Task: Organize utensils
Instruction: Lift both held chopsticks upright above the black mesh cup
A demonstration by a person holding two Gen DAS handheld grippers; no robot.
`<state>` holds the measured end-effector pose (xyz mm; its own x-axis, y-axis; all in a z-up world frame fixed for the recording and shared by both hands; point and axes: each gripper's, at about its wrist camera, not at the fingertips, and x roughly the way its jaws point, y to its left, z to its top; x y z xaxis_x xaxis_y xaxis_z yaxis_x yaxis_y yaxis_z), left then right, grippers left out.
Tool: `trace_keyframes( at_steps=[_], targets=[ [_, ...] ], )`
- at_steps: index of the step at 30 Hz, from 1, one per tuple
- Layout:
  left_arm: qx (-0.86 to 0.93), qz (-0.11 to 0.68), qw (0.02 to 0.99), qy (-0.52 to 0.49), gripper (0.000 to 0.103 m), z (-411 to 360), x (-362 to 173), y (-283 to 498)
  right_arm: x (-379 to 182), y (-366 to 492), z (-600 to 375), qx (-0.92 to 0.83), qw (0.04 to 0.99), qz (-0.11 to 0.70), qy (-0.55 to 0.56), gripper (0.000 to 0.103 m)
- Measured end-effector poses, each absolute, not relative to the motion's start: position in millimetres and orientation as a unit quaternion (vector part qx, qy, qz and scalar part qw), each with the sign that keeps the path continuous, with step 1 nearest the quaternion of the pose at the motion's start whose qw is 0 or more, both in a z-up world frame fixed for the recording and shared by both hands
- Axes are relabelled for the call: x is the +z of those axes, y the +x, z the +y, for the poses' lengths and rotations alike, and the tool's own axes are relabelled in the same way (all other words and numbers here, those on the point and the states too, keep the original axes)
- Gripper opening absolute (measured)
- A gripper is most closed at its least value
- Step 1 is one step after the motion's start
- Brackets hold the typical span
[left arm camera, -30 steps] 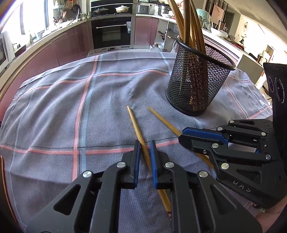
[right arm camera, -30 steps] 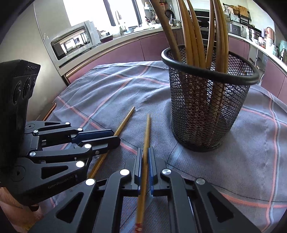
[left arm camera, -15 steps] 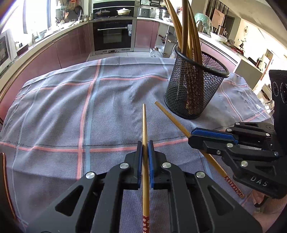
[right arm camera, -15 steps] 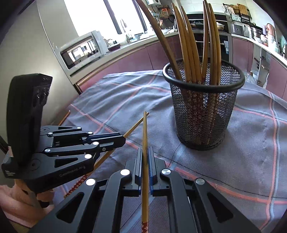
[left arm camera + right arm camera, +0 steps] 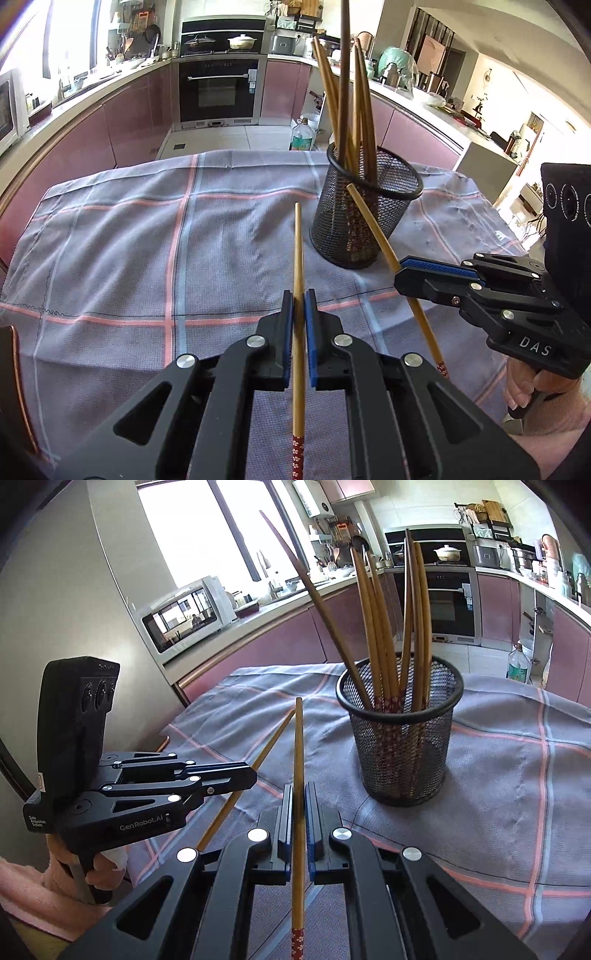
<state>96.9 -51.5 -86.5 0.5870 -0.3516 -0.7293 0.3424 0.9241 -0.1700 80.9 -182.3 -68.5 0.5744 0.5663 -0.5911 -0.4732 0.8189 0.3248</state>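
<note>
A black mesh holder [image 5: 364,214] [image 5: 400,738] stands on the checked cloth with several wooden chopsticks upright in it. My left gripper [image 5: 299,295] is shut on a wooden chopstick [image 5: 298,258] and holds it above the cloth, tip pointing forward left of the holder. My right gripper [image 5: 299,788] is shut on a second chopstick [image 5: 298,746], also lifted, tip pointing toward the holder's left side. In the left wrist view the right gripper [image 5: 402,267] holds its chopstick [image 5: 373,225] in front of the holder. In the right wrist view the left gripper [image 5: 253,773] shows at the left.
The grey cloth with pink and blue stripes [image 5: 147,240] covers the table. A kitchen counter with an oven [image 5: 221,92] and a microwave [image 5: 184,613] lies behind. A water bottle [image 5: 301,136] stands on the floor beyond the table.
Both grippers have closed on their chopsticks and lifted them off the cloth. Both have risen and pulled back, so the holder now sits lower and farther in both views.
</note>
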Motion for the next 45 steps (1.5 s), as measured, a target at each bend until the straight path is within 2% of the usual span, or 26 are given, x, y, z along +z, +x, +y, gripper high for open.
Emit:
trace_keyframes(
  at_steps=[45],
  targets=[
    [-0.243, 0.326, 0.914, -0.016, 0.007, -68.3, -5.3, 78.5, -8.4, 77.0, -224.0, 0.280, 0.922, 0.255, 0.081, 0.005]
  ],
)
